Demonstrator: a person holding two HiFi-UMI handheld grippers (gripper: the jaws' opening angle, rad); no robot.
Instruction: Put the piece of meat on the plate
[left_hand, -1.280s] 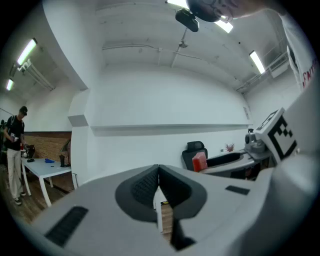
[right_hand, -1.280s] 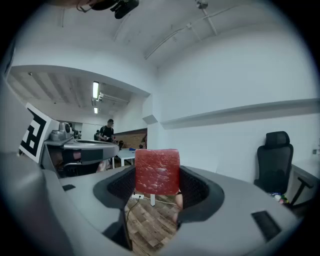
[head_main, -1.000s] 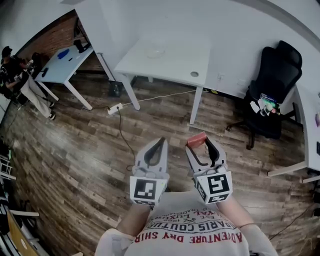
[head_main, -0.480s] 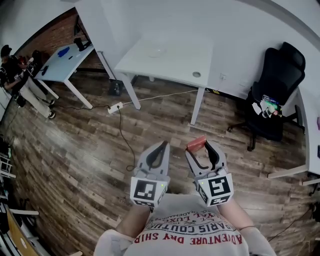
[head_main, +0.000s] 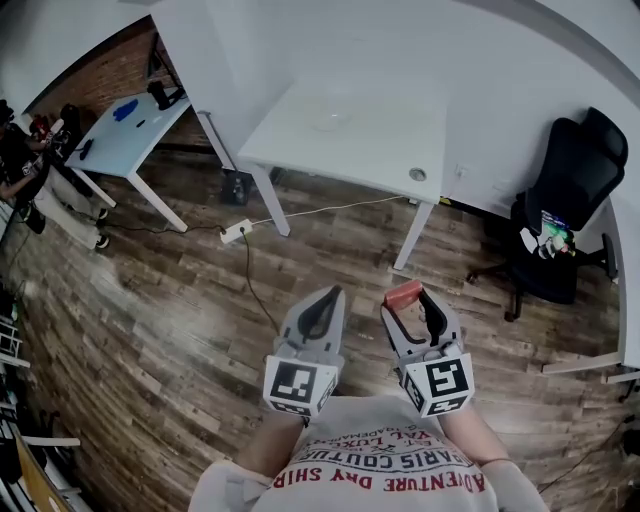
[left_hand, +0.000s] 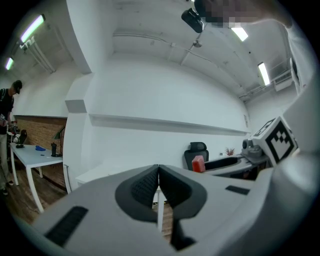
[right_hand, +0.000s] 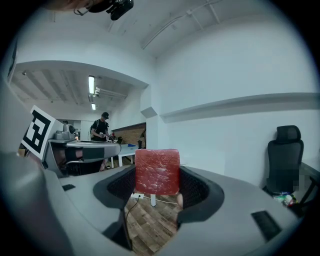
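Note:
A red block of meat (right_hand: 157, 171) sits clamped between the jaws of my right gripper (head_main: 408, 298), which is shut on it; the meat (head_main: 403, 294) shows at the jaw tips in the head view. My left gripper (head_main: 325, 300) is held beside it, shut, with nothing between its pads (left_hand: 158, 184). Both are held close to my body above the wooden floor. A pale round plate (head_main: 328, 121) lies on the white table (head_main: 400, 140) ahead, well beyond both grippers.
A black office chair (head_main: 568, 215) stands at the right by a white desk edge (head_main: 628, 290). A second white table (head_main: 130, 125) with dark items is at far left, next to a person (head_main: 25, 170). A cable and power strip (head_main: 238, 231) lie on the floor.
The view has shifted: the white table and chair now sit lower and more to the right. Both grippers stay near my body, the right still holding the meat.

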